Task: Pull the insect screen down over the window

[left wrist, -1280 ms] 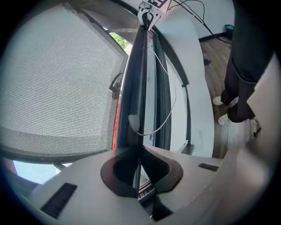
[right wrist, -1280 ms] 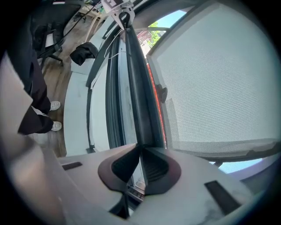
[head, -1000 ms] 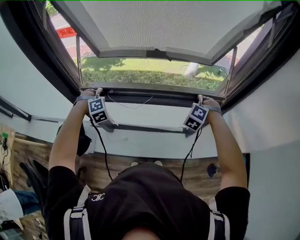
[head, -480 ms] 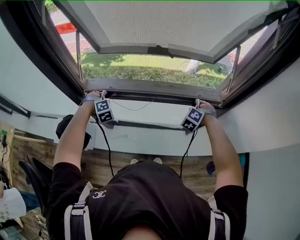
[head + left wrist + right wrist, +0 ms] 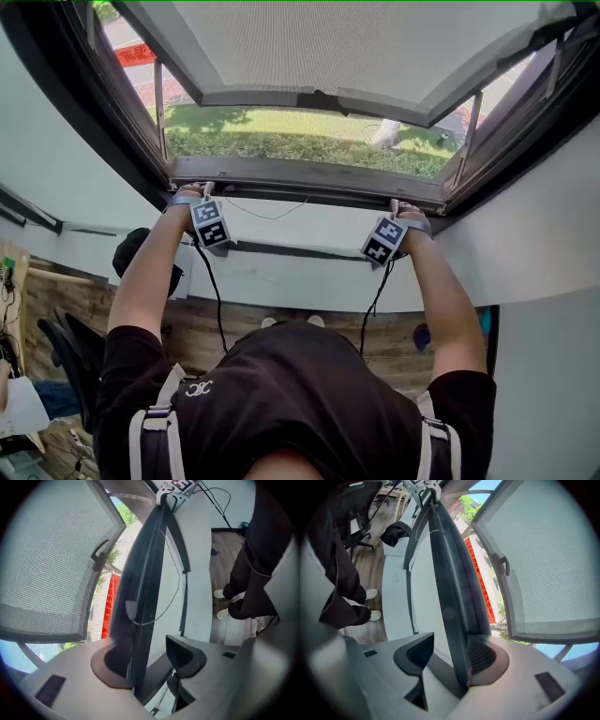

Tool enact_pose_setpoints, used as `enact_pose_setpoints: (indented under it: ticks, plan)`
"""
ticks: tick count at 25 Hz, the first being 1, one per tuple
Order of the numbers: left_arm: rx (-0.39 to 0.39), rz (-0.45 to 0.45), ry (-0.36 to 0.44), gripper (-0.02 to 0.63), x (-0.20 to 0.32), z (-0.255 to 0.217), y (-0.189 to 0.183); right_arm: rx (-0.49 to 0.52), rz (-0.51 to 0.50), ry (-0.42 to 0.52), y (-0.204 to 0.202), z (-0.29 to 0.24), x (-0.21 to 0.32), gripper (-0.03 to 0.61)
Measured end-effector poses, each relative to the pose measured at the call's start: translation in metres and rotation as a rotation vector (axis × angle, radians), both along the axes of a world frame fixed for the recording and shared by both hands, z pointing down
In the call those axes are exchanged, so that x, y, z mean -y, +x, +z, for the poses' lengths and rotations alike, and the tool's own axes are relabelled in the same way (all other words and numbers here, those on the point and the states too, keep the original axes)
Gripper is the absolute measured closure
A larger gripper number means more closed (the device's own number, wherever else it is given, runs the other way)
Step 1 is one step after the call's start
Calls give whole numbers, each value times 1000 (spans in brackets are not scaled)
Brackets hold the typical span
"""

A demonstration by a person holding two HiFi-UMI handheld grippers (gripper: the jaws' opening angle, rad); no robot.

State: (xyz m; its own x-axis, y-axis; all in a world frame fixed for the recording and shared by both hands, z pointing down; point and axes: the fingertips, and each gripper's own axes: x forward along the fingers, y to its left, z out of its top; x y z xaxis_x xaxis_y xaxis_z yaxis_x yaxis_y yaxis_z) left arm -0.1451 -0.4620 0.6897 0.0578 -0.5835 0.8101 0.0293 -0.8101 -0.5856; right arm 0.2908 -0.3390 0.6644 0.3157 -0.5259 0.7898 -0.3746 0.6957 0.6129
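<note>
The insect screen's dark pull bar (image 5: 305, 183) lies along the window's lower frame. My left gripper (image 5: 200, 199) is at its left end and my right gripper (image 5: 397, 214) at its right end. In the left gripper view the bar (image 5: 145, 588) runs between the jaws of the left gripper (image 5: 147, 660). These jaws have just been opening, and the inner finger (image 5: 185, 656) stands clear of the bar. In the right gripper view the bar (image 5: 450, 597) likewise passes between the right gripper's (image 5: 450, 656) jaws, also just opened. There the inner finger (image 5: 415, 653) is off the bar.
The outward-tilted window sash (image 5: 328, 47) hangs above, with grass beyond. A thin loose wire (image 5: 267, 211) droops under the frame over the white wall (image 5: 300, 272). Black cables trail from both grippers. A dark chair (image 5: 66, 356) stands on the wooden floor at lower left.
Both hands came down with the bar to the window's lower frame. Over the last half second they have hardly moved.
</note>
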Motion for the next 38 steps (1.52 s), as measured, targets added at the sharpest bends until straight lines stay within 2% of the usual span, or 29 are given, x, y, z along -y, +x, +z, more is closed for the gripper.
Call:
enact_pose_setpoints:
  ticks: [2, 5, 8, 10, 12, 13, 16, 18, 21, 22, 25, 32, 33, 34, 35, 36, 38]
  plan:
    - [11, 9, 42, 376, 2, 0, -1, -23, -4, 0, -1, 1, -3, 328]
    - [-1, 15, 84, 376, 5, 1, -1, -61, -27, 25, 1, 3, -1, 321]
    - [-16, 0, 84, 377, 3, 0, -2, -23, -37, 96, 1, 3, 2, 363]
    - [5, -4, 87, 388, 1, -5, -3, -24, -53, 148, 4, 5, 7, 335]
    - [9, 9, 140, 323, 9, -11, 0, -42, -55, 176, 7, 4, 15, 225]
    - [3, 10, 152, 348, 13, -13, 1, -35, -39, 171, 7, 0, 16, 244]
    - [-15, -2, 119, 353, 16, -15, 3, -26, 2, 104, 3, -9, 13, 278]
    - [-12, -7, 91, 354, 12, -12, 3, -40, 3, 57, 2, -8, 10, 278]
    - [20, -24, 34, 351, 1, -2, -1, -44, 5, 21, 0, 2, 7, 278]
    - [38, -29, 14, 328, -4, 1, -2, -47, 1, 31, 1, 7, 8, 273]
    - [50, -39, -4, 321, -7, 5, -4, -45, -11, 60, 3, 18, 15, 268]
    - [-1, -30, 51, 319, 4, 13, 1, -59, -18, 56, 5, 21, 14, 258]
    - [-15, -39, 48, 302, 5, 15, 2, -60, -17, 72, 5, 22, 17, 229]
    - [-24, -45, 48, 257, 6, 15, 1, -59, -17, 89, 5, 23, 19, 232]
    - [-30, -48, 53, 320, 7, 15, 0, -51, -18, 101, 5, 24, 21, 246]
    - [-37, -51, 53, 347, 7, 15, -1, -37, -17, 109, 4, 25, 21, 247]
    - [-50, -61, 48, 311, 8, 14, -1, -21, -13, 125, 4, 26, 23, 228]
